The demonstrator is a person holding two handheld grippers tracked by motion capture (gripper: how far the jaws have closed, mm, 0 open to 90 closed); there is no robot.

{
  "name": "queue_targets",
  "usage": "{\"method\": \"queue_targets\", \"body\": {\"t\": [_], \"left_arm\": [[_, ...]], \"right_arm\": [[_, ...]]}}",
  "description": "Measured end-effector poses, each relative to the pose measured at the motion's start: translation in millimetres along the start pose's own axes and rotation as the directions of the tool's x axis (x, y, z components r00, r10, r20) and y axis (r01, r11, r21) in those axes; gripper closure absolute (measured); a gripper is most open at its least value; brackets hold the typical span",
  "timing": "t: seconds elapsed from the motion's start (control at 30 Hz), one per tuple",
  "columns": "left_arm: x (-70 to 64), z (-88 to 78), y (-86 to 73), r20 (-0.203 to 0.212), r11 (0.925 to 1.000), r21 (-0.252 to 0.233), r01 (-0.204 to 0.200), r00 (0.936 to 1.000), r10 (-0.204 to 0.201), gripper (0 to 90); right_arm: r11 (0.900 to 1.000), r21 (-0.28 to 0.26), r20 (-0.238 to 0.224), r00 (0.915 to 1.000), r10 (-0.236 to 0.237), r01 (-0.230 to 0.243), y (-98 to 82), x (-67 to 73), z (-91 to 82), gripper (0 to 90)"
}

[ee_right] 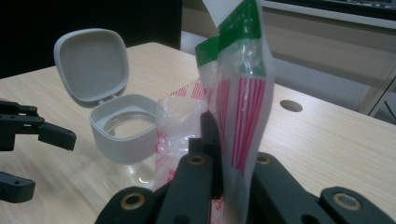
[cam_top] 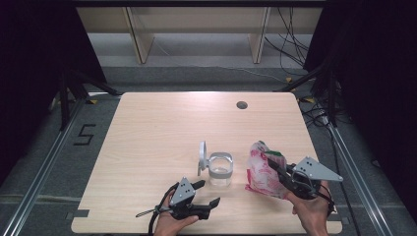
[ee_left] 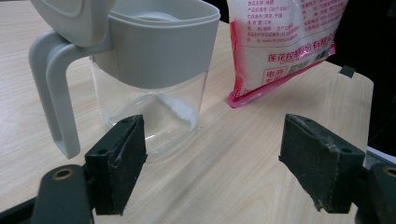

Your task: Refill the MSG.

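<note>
A clear jar with a grey collar, grey handle and flipped-up lid stands near the table's front middle; a little white powder lies at its bottom. Its open mouth faces up. A red, white and green plastic bag of white powder stands right of the jar, held upright. My right gripper is shut on the bag's side. My left gripper is open just in front of the jar, jaws wide apart with nothing between them.
The wooden table has a round cable hole at the back right. Wooden shelf legs and cables lie on the floor beyond the table. Dark curtains stand at both sides.
</note>
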State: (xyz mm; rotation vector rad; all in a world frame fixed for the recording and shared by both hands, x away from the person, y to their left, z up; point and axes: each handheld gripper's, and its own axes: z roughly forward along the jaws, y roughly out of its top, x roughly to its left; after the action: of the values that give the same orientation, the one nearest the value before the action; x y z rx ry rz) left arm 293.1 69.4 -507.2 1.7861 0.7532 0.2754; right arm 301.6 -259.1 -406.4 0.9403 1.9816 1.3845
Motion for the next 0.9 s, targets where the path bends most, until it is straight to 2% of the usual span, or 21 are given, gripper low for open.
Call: {"method": "queue_targets", "body": {"t": [0.03, 0.07, 0.13, 0.17, 0.23, 0.27, 0.3, 0.33, 0.43, 0.47, 0.5, 0.53, 0.57, 0.6, 0.63, 0.67, 0.73, 0.77, 0.8, 0.83, 0.9], "left_arm": [[1.2, 0.1, 0.6, 0.008, 0.9996, 0.001, -0.029, 0.9995, 0.029, 22.1], [1.1, 1.0, 0.3, 0.017, 0.9995, -0.007, -0.03, 0.9994, 0.03, 22.1], [-0.9, 2.3, -0.5, 0.022, 0.9998, -0.006, -0.021, 0.9995, 0.021, 22.1], [-2.9, 2.8, -1.3, 0.021, 1.0, -0.005, -0.002, 0.9998, 0.002, 22.1], [-4.7, 3.9, -1.5, 0.022, 0.9999, 0.006, -0.012, 0.9997, 0.012, 22.1], [-4.6, 5.8, -1.7, 0.036, 0.9998, -0.003, -0.02, 0.9992, 0.02, 22.1], [-6.8, 7.2, -2.5, 0.029, 1.0, -0.001, -0.006, 0.9995, 0.006, 22.1], [-7.9, 8.5, -2.9, 0.03, 1.0, -0.001, -0.007, 0.9995, 0.007, 22.3], [-14.2, 13.4, -3.7, 0.036, 0.9995, 0.019, -0.026, 0.999, 0.025, 22.3], [-18.4, 17.3, -3.3, 0.043, 0.9994, 0.018, -0.029, 0.9986, 0.029, 22.3], [-20.3, 18.9, -2.9, 0.054, 0.999, 0.025, -0.036, 0.9979, 0.035, 22.3], [-24.1, 21.5, -2.8, 0.058, 0.9987, 0.024, -0.046, 0.9973, 0.044, 22.4], [-26.4, 23.7, -2.7, 0.065, 0.9984, 0.022, -0.051, 0.9966, 0.05, 22.4], [-30.2, 28.0, -2.7, 0.075, 0.9986, 0.014, -0.05, 0.996, 0.049, 22.5], [-31.4, 30.4, -2.5, 0.077, 0.9982, 0.018, -0.058, 0.9955, 0.056, 23.1], [-34.5, 34.4, -2.3, 0.072, 0.9979, 0.021, -0.061, 0.9956, 0.059, 24.4], [-42.2, 43.6, -2.6, 0.063, 0.9967, 0.02, -0.078, 0.995, 0.077, 24.7], [-44.9, 48.5, -3.1, 0.065, 0.9973, 0.016, -0.072, 0.9953, 0.071, 24.8], [-46.0, 50.7, -2.2, 0.067, 0.9964, 0.037, -0.077, 0.995, 0.074, 24.8], [-48.1, 53.2, -1.6, 0.056, 0.9967, 0.028, -0.076, 0.9957, 0.074, 24.9], [-50.2, 57.6, 0.8, 0.049, 0.997, 0.025, -0.074, 0.9962, 0.073, 26.2]], "right_arm": [[1.0, 0.003, -0.006, 1.0, -0.008, 0.008, 0.9, -0.5, -0.7, 90.0], [1.0, 0.0, -0.007, 1.0, -0.002, 0.002, 1.6, -0.4, -1.0, 90.0], [1.0, -0.003, -0.005, 0.9999, -0.009, 0.009, 3.1, 0.4, -1.8, 90.0], [1.0, 0.002, 0.004, 1.0, 0.007, -0.007, 3.6, 3.2, -2.5, 90.0], [1.0, 0.003, -0.009, 0.9996, -0.025, 0.025, 5.9, 2.3, -2.1, 90.0], [1.0, 0.003, -0.019, 0.9997, -0.016, 0.016, 7.7, 3.2, -2.6, 90.0], [1.0, -0.008, -0.01, 0.9997, -0.024, 0.024, 8.5, 3.2, -2.9, 90.0], [1.0, 0.007, -0.015, 0.9999, -0.003, 0.003, 10.8, 4.4, -5.8, 90.0], [1.0, -0.017, -0.016, 0.9998, -0.014, 0.014, 14.5, 3.7, -8.0, 90.0], [0.999, -0.02, -0.02, 0.9993, -0.032, 0.032, 15.6, 2.7, -8.7, 90.0], [1.0, -0.005, -0.032, 0.9993, -0.022, 0.022, 17.6, 4.2, -11.6, 90.0], [1.0, -0.007, -0.033, 0.9993, -0.014, 0.014, 18.7, 5.2, -12.5, 90.0], [0.999, -0.018, -0.024, 0.9993, -0.03, 0.029, 20.4, 4.9, -13.4, 90.0], [1.0, -0.015, -0.029, 0.9994, -0.017, 0.017, 21.6, 6.5, -14.6, 90.0], [0.998, -0.035, -0.027, 0.998, -0.058, 0.057, 24.3, 4.3, -14.9, 90.0], [0.999, -0.011, -0.025, 0.9991, -0.034, 0.034, 25.4, 6.6, -17.6, 90.0], [0.998, -0.032, -0.034, 0.9982, -0.05, 0.049, 29.4, 6.7, -18.8, 90.0], [0.999, -0.018, -0.038, 0.9989, -0.028, 0.028, 30.6, 8.5, -20.5, 90.0], [0.997, -0.039, -0.032, 0.9975, -0.064, 0.062, 32.7, 6.8, -20.8, 90.0], [0.998, -0.022, -0.042, 0.9977, -0.052, 0.051, 34.0, 8.7, -22.7, 90.0], [0.995, -0.052, -0.035, 0.9961, -0.081, 0.079, 37.4, 10.0, -25.3, 90.0]]}}
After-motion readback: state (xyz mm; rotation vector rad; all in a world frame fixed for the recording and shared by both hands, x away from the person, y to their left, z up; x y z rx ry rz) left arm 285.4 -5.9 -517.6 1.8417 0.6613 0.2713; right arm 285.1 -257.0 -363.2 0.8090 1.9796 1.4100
